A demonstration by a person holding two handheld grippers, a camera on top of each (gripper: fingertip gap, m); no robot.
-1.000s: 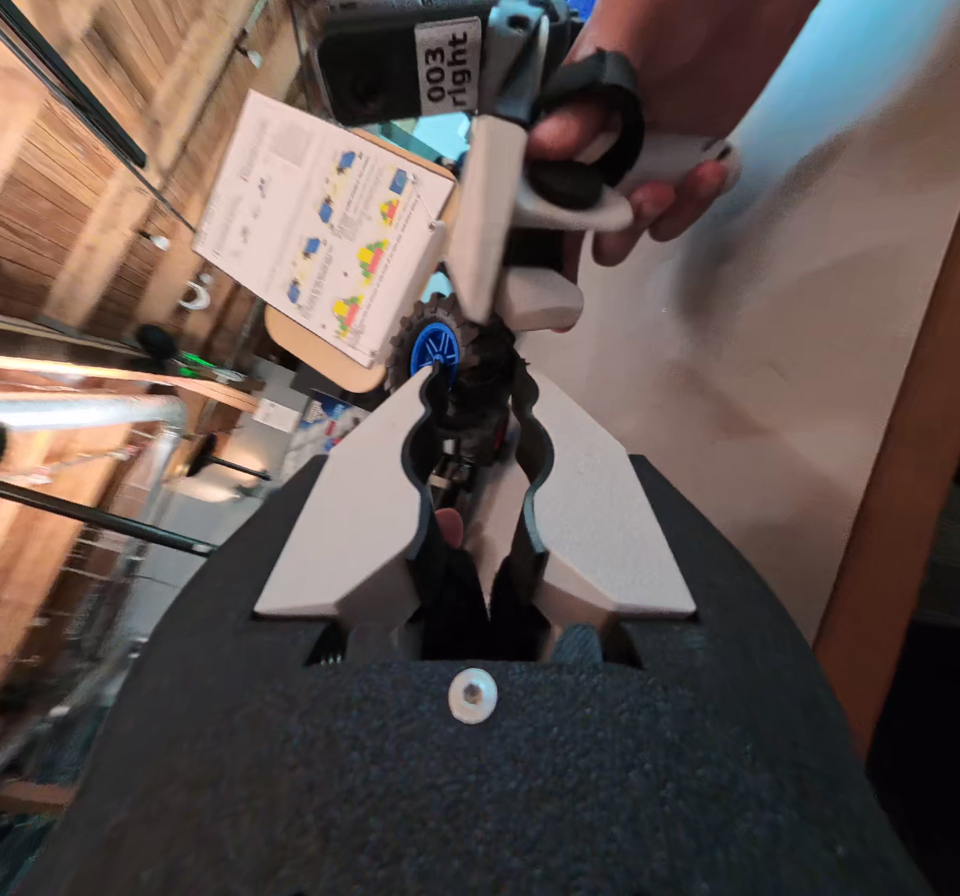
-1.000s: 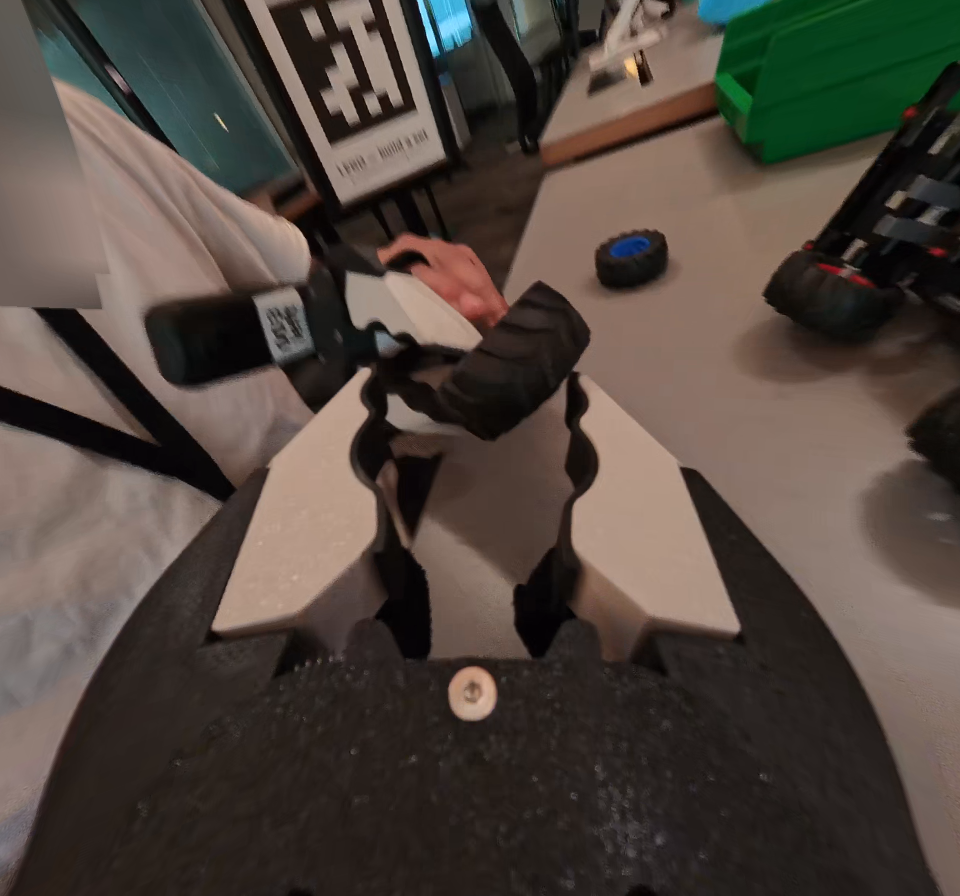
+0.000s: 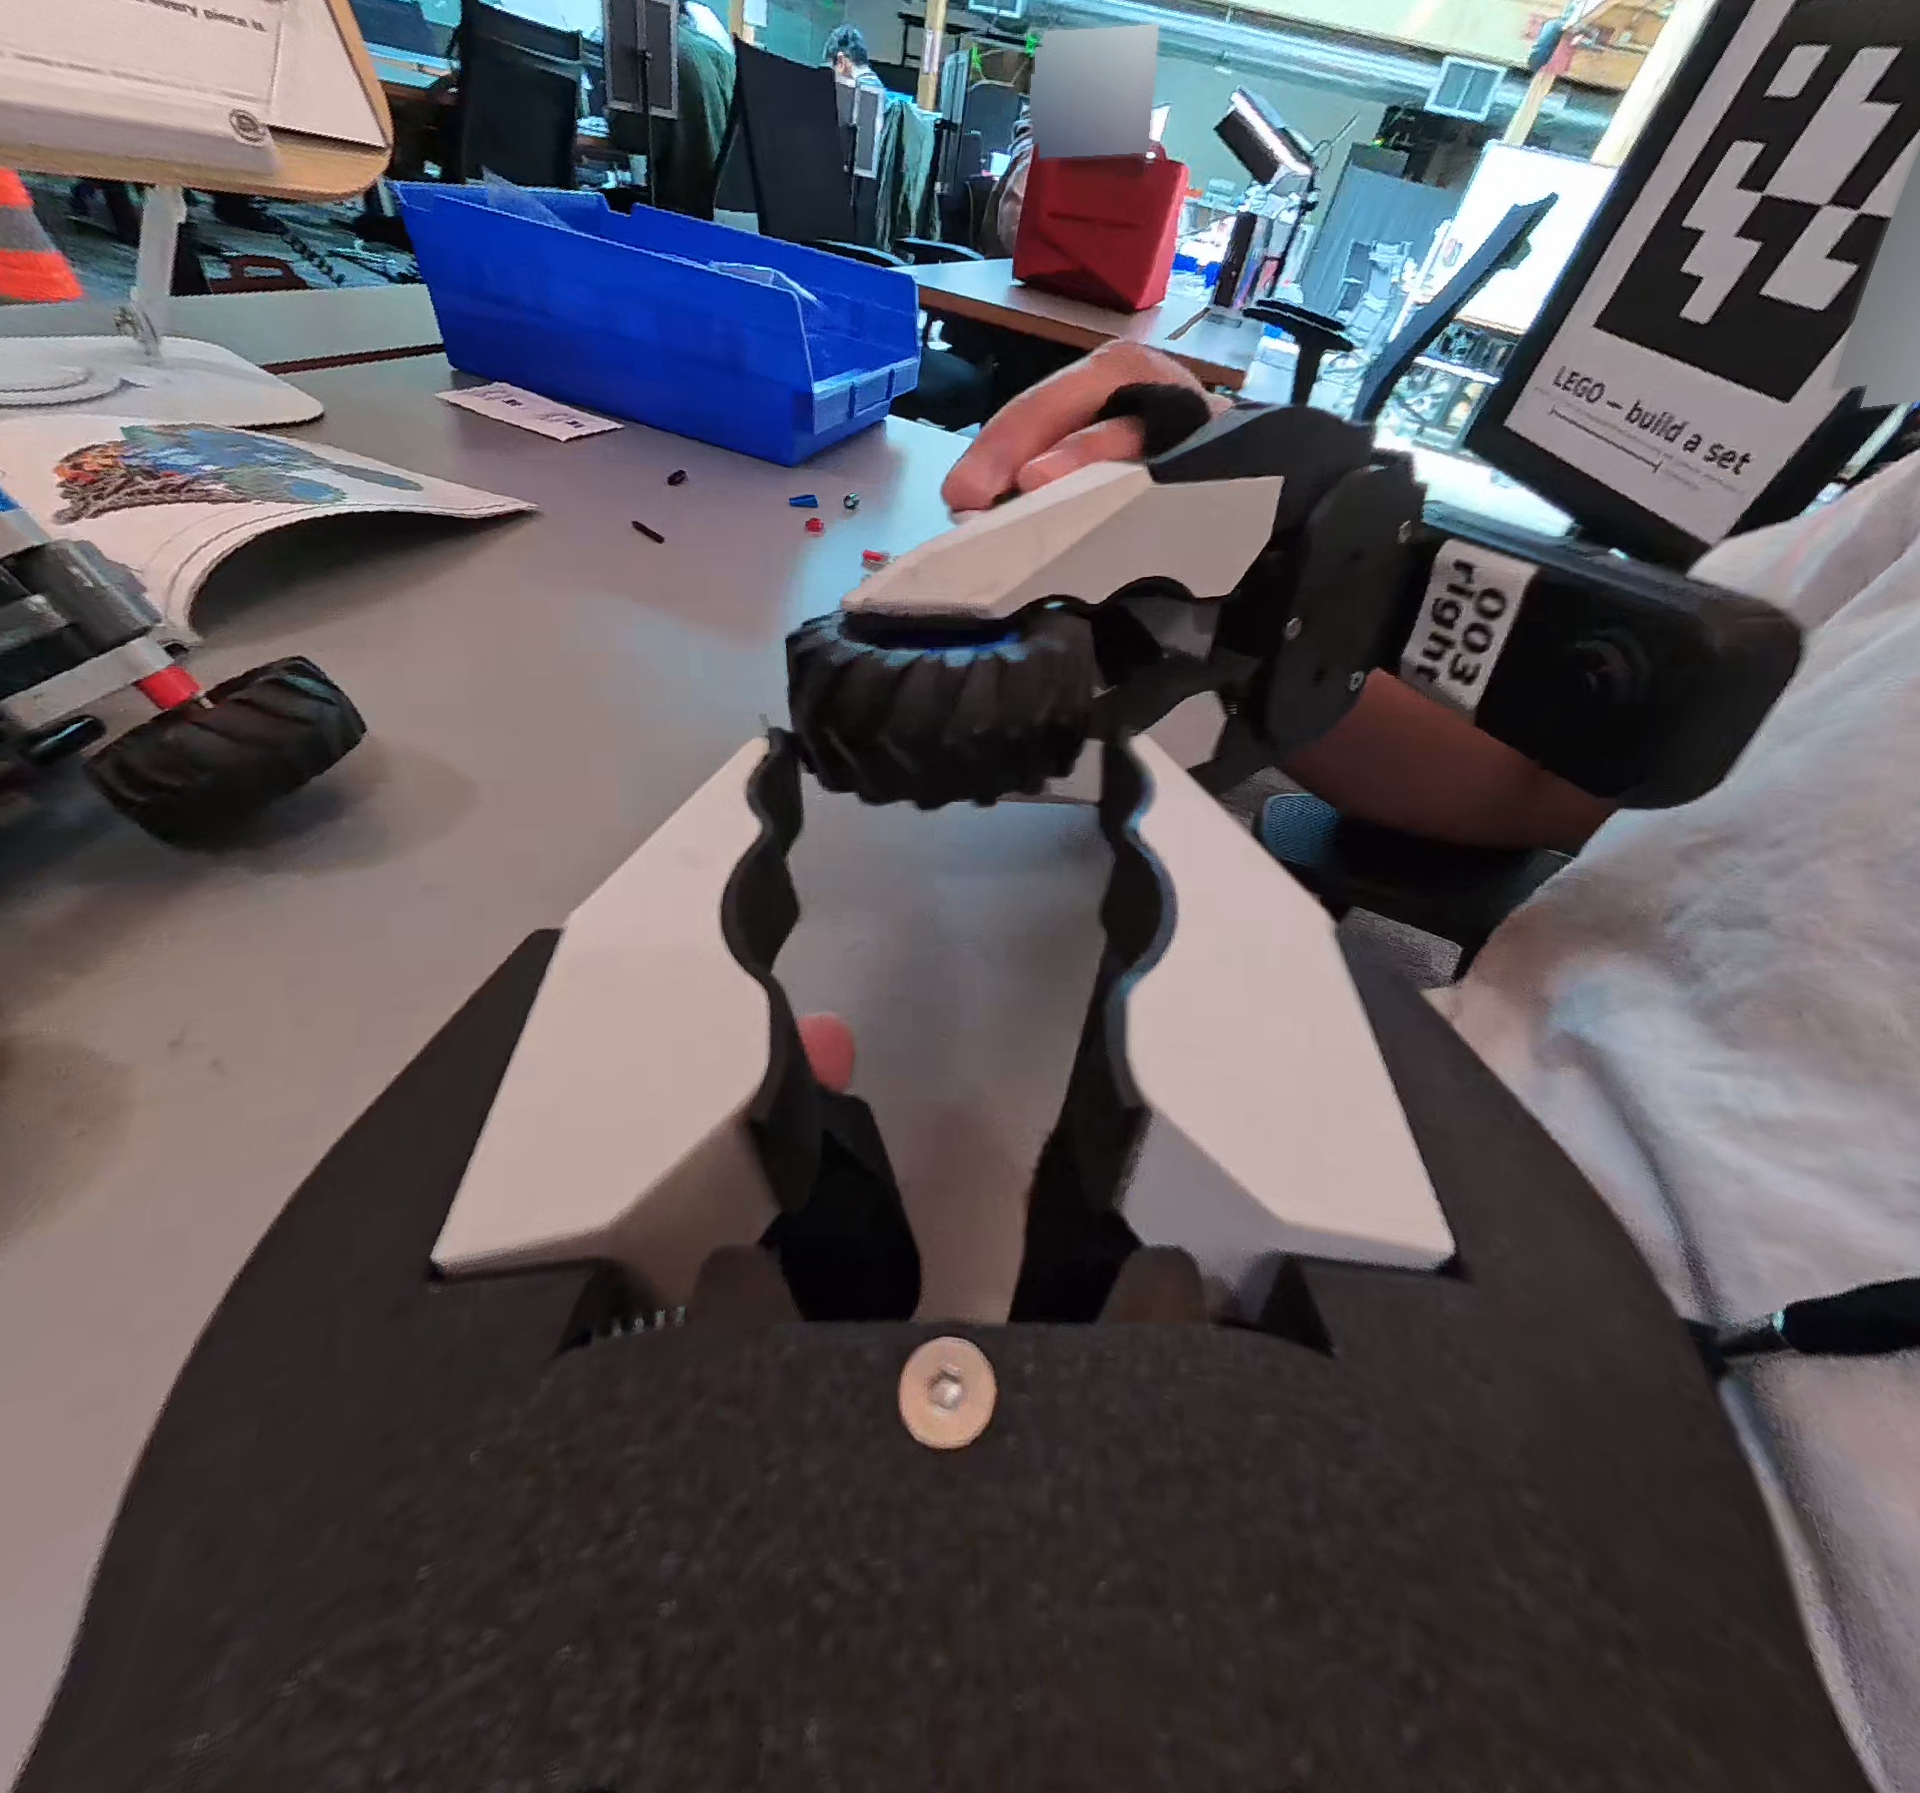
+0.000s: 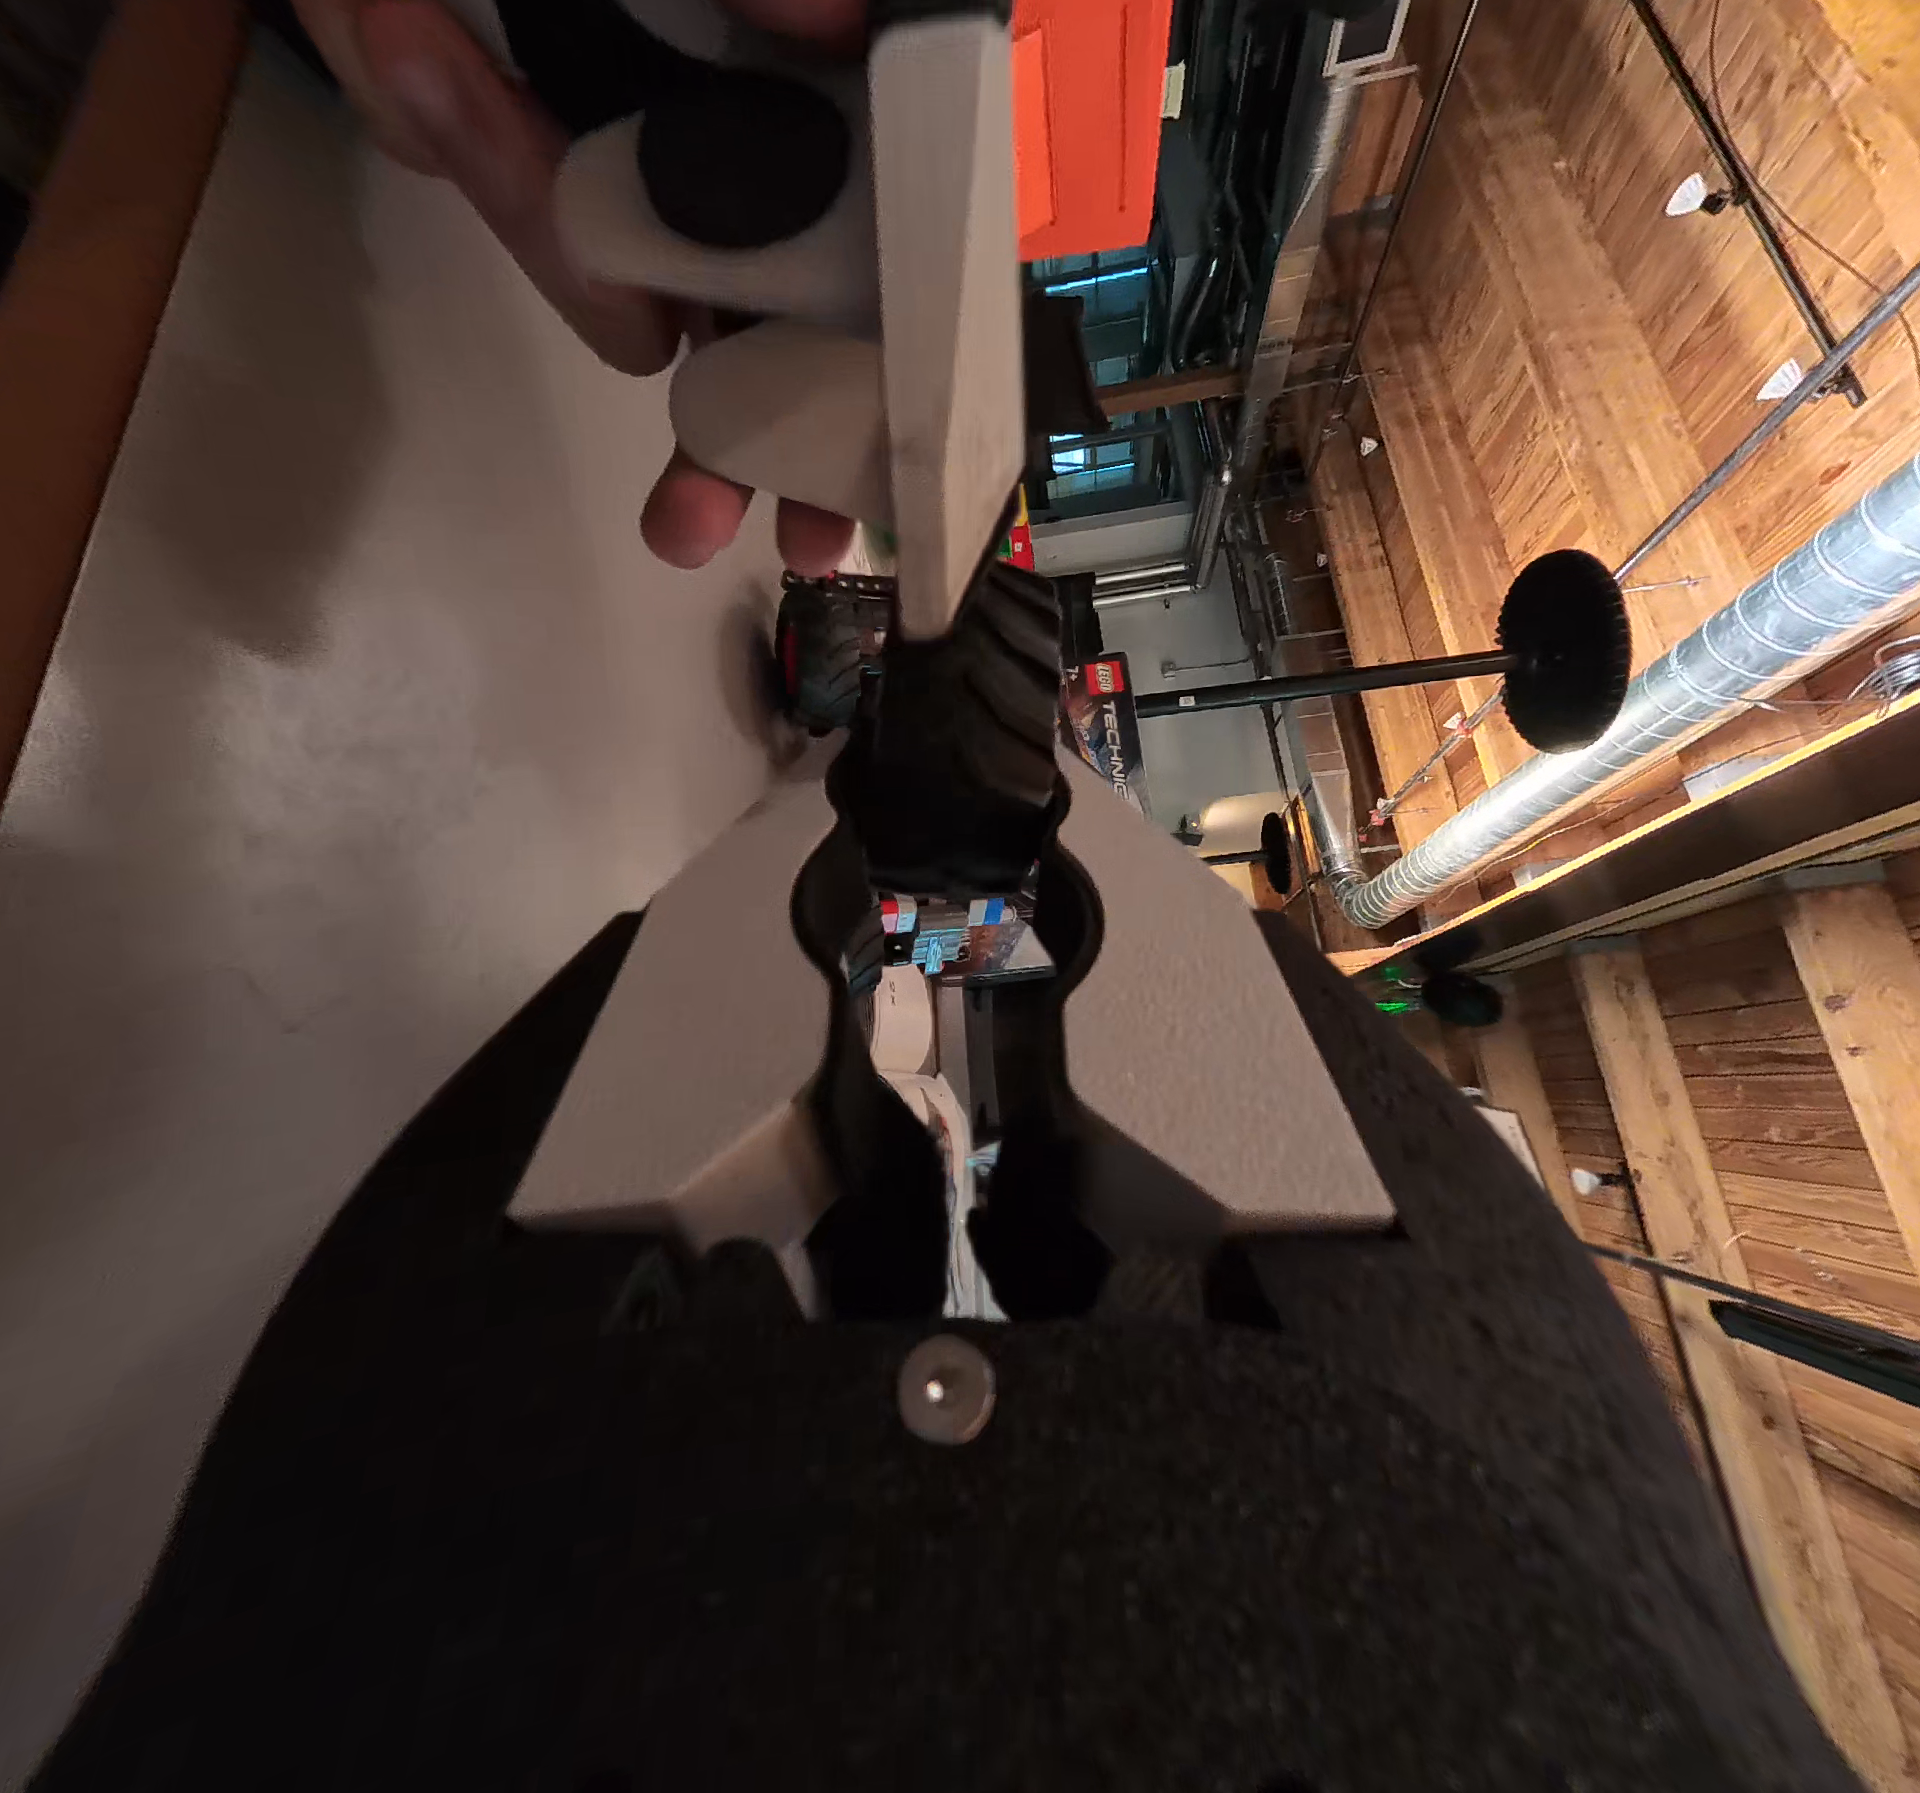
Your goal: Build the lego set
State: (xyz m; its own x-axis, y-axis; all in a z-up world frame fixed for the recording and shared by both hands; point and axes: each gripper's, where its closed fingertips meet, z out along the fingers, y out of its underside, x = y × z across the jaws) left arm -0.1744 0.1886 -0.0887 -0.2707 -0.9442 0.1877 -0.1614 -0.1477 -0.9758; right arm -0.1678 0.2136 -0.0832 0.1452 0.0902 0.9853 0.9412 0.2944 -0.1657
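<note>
A black Lego tyre on a blue rim point(image 3: 940, 715) hangs above the grey table point(image 3: 468, 663). My right gripper point(image 3: 935, 663) comes in from the right, shut on its flat sides. In the right wrist view my right gripper point(image 4: 945, 808) is clamped on the same tyre point(image 4: 966, 756). My left gripper point(image 3: 945, 767) is open, its two tips standing either side of the tyre's tread. One of its fingers point(image 4: 945, 341) shows from the side in the right wrist view, its tip against the tyre. The partly built truck point(image 3: 62, 621) stands at the far left with a mounted tyre point(image 3: 229, 756).
An open instruction booklet point(image 3: 260, 496) lies behind the truck. A blue bin point(image 3: 665, 330) stands at the back, with small loose parts point(image 3: 810, 522) in front of it. A marker board point(image 3: 1766, 216) stands at the right. An orange bin point(image 4: 1081, 112) shows in the right wrist view. The grippers are tip to tip, or close to it. Left tips and right tips are each some 20 cm from the partly built truck point(image 3: 62, 621).
The wheel has passed from my left gripper to my right. The left was shut on it and is now open; the right was open and is now shut on it. Both grippers have turned.
</note>
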